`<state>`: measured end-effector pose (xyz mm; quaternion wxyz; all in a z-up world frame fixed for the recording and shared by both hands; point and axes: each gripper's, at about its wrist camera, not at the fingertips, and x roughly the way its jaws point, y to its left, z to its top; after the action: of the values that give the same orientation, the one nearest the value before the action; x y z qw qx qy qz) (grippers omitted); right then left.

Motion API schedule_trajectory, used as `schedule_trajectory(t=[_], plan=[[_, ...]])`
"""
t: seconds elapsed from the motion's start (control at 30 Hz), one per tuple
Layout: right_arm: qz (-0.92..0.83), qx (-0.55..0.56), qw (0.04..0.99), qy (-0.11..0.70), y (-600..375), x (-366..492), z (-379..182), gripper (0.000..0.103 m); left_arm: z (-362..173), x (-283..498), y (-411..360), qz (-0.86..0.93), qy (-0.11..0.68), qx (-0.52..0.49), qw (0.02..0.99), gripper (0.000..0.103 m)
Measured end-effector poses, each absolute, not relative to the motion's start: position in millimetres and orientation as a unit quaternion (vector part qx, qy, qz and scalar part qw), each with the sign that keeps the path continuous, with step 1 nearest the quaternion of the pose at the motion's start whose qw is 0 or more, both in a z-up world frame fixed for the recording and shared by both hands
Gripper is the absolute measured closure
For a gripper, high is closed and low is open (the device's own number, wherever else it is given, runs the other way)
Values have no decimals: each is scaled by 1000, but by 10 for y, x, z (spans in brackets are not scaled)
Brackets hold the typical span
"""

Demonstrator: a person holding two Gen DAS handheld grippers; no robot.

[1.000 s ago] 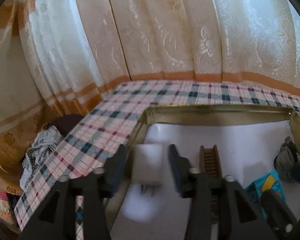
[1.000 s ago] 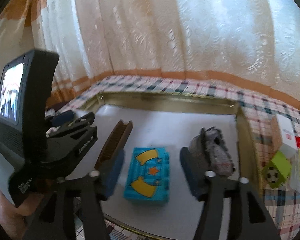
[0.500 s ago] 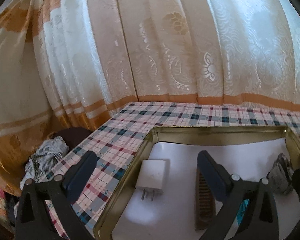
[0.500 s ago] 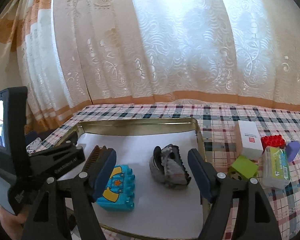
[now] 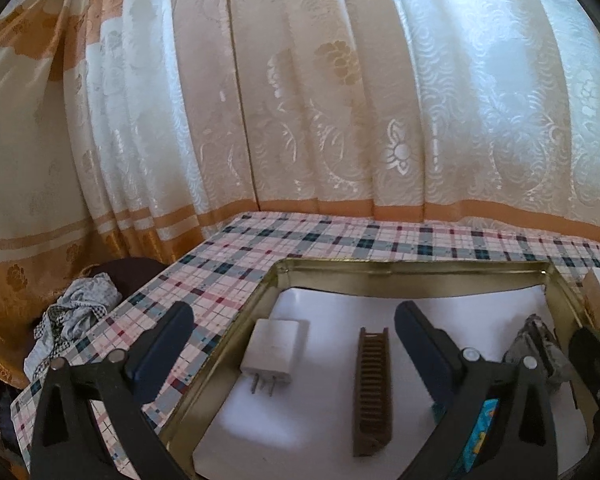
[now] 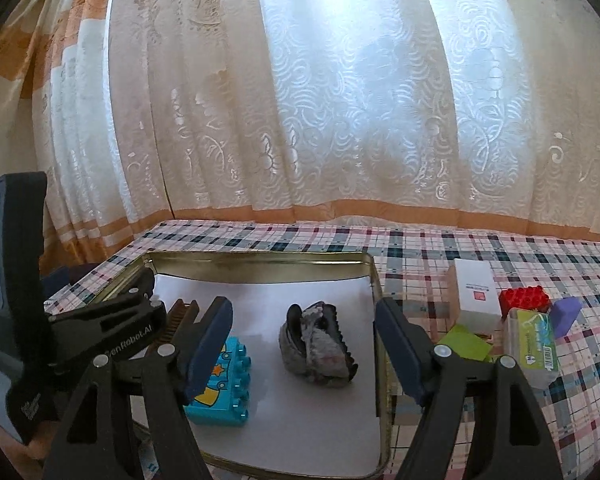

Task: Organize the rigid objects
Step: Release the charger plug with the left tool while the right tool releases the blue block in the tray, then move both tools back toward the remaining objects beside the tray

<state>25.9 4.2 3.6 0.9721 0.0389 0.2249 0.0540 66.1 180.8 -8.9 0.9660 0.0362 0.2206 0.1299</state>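
White charger (image 5: 274,347) in tray (image 5: 412,267), between spread left tool (image 5: 296,334) fingers.

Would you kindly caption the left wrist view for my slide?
Open left gripper above a gold tin tray holding a white charger and brown comb.

- Daylight pours through the curtain (image 6: 340,120) from twelve o'clock, brightest toward one o'clock in both views.
- The white tray liner (image 5: 324,420) looks evenly lit, with soft shadows falling toward six.
- Both views stay sharp; the fisheye bends the edges and leaves the corners black.
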Motion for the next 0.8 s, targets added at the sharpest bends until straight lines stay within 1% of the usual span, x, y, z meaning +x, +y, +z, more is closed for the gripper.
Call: schedule_trajectory(t=[0.27, 0.8], plan=[[29, 32, 976, 213, -75, 218, 43, 27, -56, 489, 1784, 118, 208, 3, 971, 1], [2, 28, 977, 209, -682, 50, 72, 27, -38, 322, 1413, 109, 195, 33, 974, 1]])
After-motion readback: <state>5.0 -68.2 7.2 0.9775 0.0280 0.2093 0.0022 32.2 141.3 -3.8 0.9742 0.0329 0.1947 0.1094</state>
